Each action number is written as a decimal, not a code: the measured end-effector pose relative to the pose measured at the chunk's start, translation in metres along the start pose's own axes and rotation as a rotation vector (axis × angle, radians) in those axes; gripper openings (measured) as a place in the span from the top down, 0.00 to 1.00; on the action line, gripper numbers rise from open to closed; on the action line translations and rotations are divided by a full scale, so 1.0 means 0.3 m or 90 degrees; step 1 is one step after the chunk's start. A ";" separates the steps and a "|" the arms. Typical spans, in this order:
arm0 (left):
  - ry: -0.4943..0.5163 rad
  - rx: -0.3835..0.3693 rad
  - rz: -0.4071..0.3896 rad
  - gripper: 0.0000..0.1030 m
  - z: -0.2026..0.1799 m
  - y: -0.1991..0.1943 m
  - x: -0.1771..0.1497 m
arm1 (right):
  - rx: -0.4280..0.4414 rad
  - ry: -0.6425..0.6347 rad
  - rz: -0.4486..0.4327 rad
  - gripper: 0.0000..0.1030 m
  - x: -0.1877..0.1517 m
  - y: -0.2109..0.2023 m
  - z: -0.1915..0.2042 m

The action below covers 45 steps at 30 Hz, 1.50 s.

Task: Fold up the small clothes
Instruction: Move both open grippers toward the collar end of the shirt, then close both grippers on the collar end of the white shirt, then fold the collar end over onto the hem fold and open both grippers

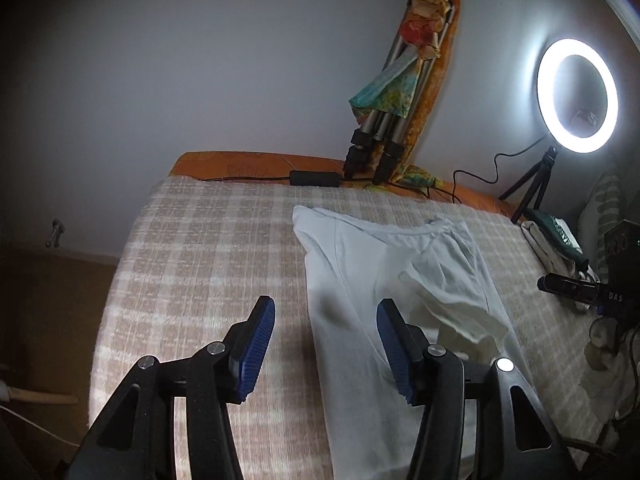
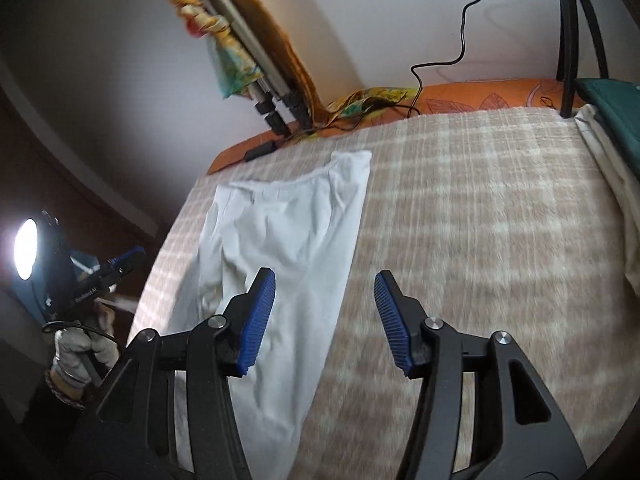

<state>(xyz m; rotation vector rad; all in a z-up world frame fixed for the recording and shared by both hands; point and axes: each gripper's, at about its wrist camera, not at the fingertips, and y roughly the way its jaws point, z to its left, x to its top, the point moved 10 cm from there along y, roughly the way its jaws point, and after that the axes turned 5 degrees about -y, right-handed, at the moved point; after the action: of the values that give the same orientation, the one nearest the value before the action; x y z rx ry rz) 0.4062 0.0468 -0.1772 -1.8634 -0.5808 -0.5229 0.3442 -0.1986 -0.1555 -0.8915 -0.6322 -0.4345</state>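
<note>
You had both the left hand-held gripper and right hand-held gripper open and empty above the white T-shirt, lengthwise-folded on the checked bedspread. Pinching both near corners evenly would have suited the next fold.

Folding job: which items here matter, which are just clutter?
Job: white garment lying on the checked blanket; left gripper and right gripper, both open, nothing held.

Clutter: ring light, folded tripod, black cable, green cloth.

Black gripper arms (silver screws), blue ribbed pads
</note>
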 end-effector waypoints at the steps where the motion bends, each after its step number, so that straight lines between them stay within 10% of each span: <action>1: -0.012 -0.009 0.007 0.47 0.008 0.034 0.020 | 0.009 0.011 -0.001 0.47 0.024 0.024 -0.013; 15: -0.091 -0.058 0.058 0.45 0.027 0.354 0.133 | 0.012 0.058 0.026 0.47 0.199 0.328 -0.116; 20: -0.114 -0.064 0.073 0.70 0.028 0.421 0.145 | 0.021 0.042 0.029 0.47 0.231 0.368 -0.098; 22: -0.104 -0.054 0.068 0.78 0.024 0.430 0.149 | 0.020 0.028 0.033 0.55 0.234 0.380 -0.088; 24: -0.099 -0.057 0.067 0.91 0.011 0.438 0.154 | 0.013 0.015 0.045 0.92 0.230 0.400 -0.080; 45: -0.017 -0.084 -0.031 1.00 -0.103 -0.065 0.092 | 0.044 -0.066 -0.030 0.95 0.173 -0.017 0.207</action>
<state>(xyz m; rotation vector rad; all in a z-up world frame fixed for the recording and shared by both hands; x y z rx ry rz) 0.4132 0.0280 -0.1360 -1.9868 -0.6240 -0.5812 0.3594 -0.1552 -0.0890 -0.8390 -0.7600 -0.4091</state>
